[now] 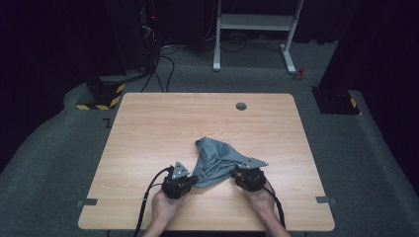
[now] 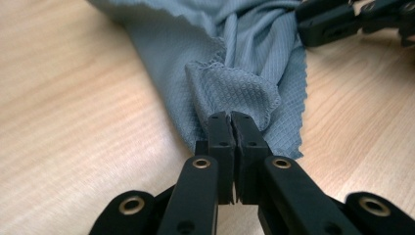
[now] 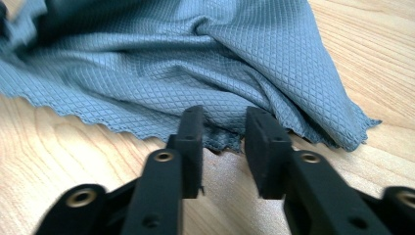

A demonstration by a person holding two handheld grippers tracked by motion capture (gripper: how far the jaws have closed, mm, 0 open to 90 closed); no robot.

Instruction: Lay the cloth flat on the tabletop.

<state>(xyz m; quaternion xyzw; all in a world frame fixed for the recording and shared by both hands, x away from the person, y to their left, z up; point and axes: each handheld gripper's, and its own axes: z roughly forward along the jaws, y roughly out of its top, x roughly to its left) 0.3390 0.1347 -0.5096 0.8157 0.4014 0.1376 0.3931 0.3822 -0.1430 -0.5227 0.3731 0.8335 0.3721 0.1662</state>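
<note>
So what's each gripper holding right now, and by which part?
The left gripper pinches the grey cloth at a folded edge; the right gripper holds nothing, its fingers apart at the hem.

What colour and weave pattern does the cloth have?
Grey-blue cloth with a small diamond weave, clearest in the right gripper view.

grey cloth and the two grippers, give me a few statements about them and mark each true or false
1. The left gripper is shut on a fold of the grey cloth. True.
2. The right gripper is clamped on the cloth. False: its jaws stand apart at the cloth's scalloped edge, not pressing it.
3. The cloth lies flat and fully spread. False: it is bunched and creased on the table.
4. The cloth lies between the two grippers in the high view. True.
5. The cloth is red. False: it is grey.
</note>
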